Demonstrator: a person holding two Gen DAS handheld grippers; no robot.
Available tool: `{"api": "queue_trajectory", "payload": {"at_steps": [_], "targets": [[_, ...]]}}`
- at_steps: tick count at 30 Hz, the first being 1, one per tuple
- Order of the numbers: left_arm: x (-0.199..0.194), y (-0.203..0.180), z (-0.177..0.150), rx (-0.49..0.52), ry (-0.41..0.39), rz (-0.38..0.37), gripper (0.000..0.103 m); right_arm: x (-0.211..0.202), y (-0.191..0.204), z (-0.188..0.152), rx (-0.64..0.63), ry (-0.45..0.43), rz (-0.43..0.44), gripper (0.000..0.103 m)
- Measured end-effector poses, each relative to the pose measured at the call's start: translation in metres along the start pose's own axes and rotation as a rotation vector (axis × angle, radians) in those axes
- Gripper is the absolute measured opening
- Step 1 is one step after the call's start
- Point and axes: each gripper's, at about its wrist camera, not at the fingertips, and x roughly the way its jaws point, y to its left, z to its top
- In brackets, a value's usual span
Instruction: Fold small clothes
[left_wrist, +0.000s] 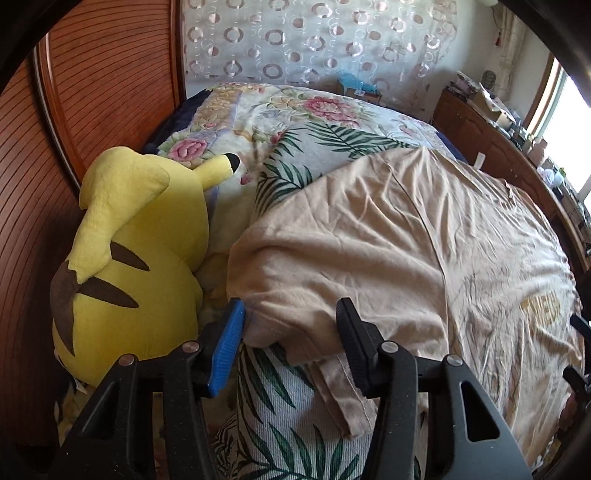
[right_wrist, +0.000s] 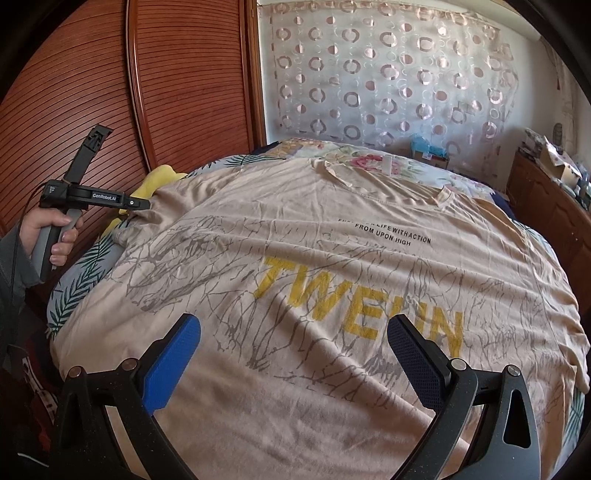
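Beige T-shirt (right_wrist: 332, 266) spread flat on the bed (left_wrist: 280, 110). Left gripper (left_wrist: 291, 314) wide, sleeve edge between its fingers at 6 o'clock. Right gripper (right_wrist: 295, 343) wide above the hem. Yellow plush (left_wrist: 136, 258) at 9 o'clock.

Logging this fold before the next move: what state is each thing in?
T-shirt: spread flat on the bed, print up, left sleeve bunched.
Left claw: open, fingers astride the sleeve edge.
Right claw: open, above the shirt hem.
Plush: lying beside the shirt.
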Motion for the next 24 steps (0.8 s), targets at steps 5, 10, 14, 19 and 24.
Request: {"api": "queue_trajectory", "payload": {"at_steps": [5,10,14,19,24], "targets": [[0.001,-0.014,-0.001,0.098,0.009,0.050,0.043,0.008,0.003,-0.001,0.000,0.017,-0.007,0.101],[0.000,-0.025,0.003,0.183,0.013,0.107,0.011,0.009,0.005,-0.003,0.008,0.014,-0.015,0.101],[-0.018,-0.040,0.008,0.224,-0.053,0.116,0.009,0.006,0.006,-0.006,0.007,0.001,-0.019,0.101],[-0.048,-0.066,0.022,0.261,-0.138,0.076,0.009,0.005,0.003,-0.009,0.019,-0.004,-0.011,0.101],[-0.066,-0.111,0.039,0.300,-0.170,-0.055,0.009,-0.002,-0.007,-0.008,0.032,-0.014,-0.024,0.101]]}}
